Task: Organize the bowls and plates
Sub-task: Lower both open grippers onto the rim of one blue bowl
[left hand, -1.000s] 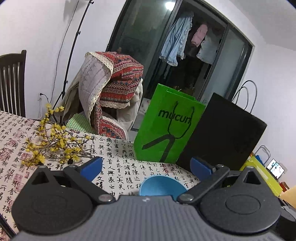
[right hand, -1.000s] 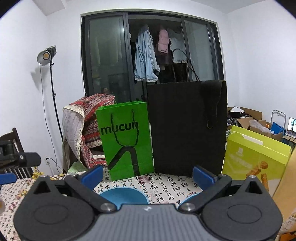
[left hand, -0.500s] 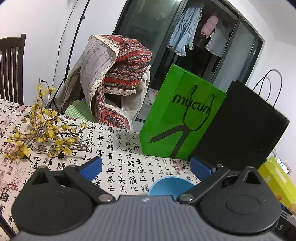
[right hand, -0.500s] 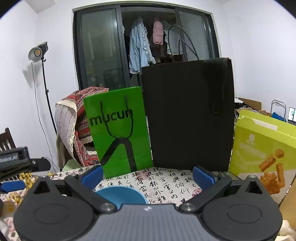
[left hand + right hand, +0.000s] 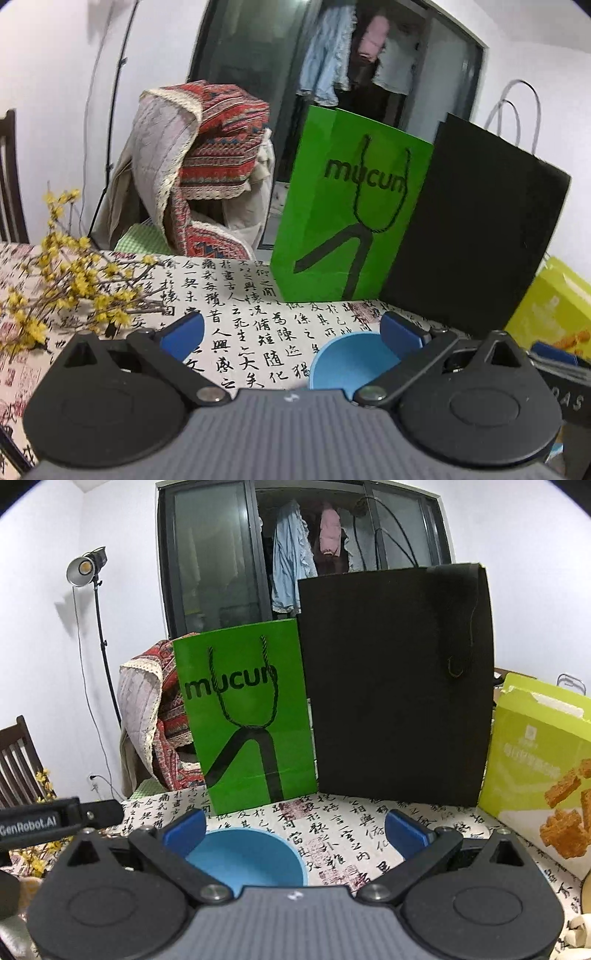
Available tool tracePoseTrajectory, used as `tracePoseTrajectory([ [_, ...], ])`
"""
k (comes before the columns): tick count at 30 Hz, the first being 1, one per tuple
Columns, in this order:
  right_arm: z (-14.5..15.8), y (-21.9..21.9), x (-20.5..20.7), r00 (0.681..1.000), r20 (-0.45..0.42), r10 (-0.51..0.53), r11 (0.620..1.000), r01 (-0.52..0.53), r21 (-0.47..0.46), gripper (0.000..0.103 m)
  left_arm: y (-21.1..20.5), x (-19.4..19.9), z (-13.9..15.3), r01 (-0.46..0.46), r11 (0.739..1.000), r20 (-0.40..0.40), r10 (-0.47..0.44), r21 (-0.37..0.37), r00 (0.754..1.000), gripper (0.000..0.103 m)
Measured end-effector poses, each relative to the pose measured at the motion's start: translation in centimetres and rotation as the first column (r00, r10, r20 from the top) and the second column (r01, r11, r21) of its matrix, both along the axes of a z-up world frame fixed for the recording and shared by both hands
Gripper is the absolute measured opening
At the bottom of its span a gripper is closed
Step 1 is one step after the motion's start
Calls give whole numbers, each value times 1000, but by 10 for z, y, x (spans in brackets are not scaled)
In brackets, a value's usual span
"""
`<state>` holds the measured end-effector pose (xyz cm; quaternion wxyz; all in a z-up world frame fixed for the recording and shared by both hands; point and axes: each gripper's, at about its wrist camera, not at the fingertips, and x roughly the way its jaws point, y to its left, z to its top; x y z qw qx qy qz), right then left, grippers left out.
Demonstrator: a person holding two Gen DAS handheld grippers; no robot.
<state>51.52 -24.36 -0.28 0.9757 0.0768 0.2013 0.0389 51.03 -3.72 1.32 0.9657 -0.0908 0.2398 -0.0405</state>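
Observation:
A blue bowl (image 5: 351,363) sits on the calligraphy-print tablecloth (image 5: 255,295). In the left wrist view it lies low and right of centre, just beneath the right fingertip, and the gripper body partly hides it. My left gripper (image 5: 291,330) is open with nothing between its blue pads. In the right wrist view the same blue bowl (image 5: 247,856) lies below the left finger of my right gripper (image 5: 295,829), which is open and holds nothing. The left gripper's black body (image 5: 55,819) shows at that view's left edge.
A green "mucun" paper bag (image 5: 247,720) and a tall black bag (image 5: 399,686) stand at the table's back edge. A yellow-green snack box (image 5: 539,746) stands to the right, and a yellow flower sprig (image 5: 66,277) lies to the left. A blanket-draped chair (image 5: 207,166) stands behind the table.
Both grippers have moved forward toward the bags, which look larger now. The blue bowl fills more of the right wrist view. Both sets of jaws stay equally wide.

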Motion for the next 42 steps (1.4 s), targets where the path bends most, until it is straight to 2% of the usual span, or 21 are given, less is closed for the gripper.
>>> tracePoseTrajectory([
  [4, -4, 2, 5, 1000, -19, 12, 1000, -12, 15, 103, -7, 1, -8, 22, 998, -11, -21, 53, 1000, 103],
  [8, -11, 1, 9, 999, -41, 10, 999, -8, 39, 103, -5, 8, -20, 27, 999, -50, -25, 45, 998, 103],
  [14, -19, 3, 14, 998, -60, 26, 999, -23, 38, 94, 1, 14, -32, 19, 999, -85, -16, 30, 996, 103],
  [22, -29, 7, 21, 993, -113, 16, 1000, -15, 10, 71, -3, 14, -40, 21, 999, -88, -17, 41, 996, 103],
  [28, -36, 14, 25, 990, -139, 14, 999, -20, -40, 60, -9, 15, -46, 31, 998, -84, -26, 58, 996, 102],
  [34, -45, 18, 30, 986, -165, 6, 997, -18, -71, 49, -14, 15, -51, 43, 996, -82, -37, 79, 996, 91],
  [42, -51, 22, 33, 984, -178, 0, 994, -19, -103, 40, -20, 15, -56, 62, 993, -76, -54, 105, 996, 68],
])
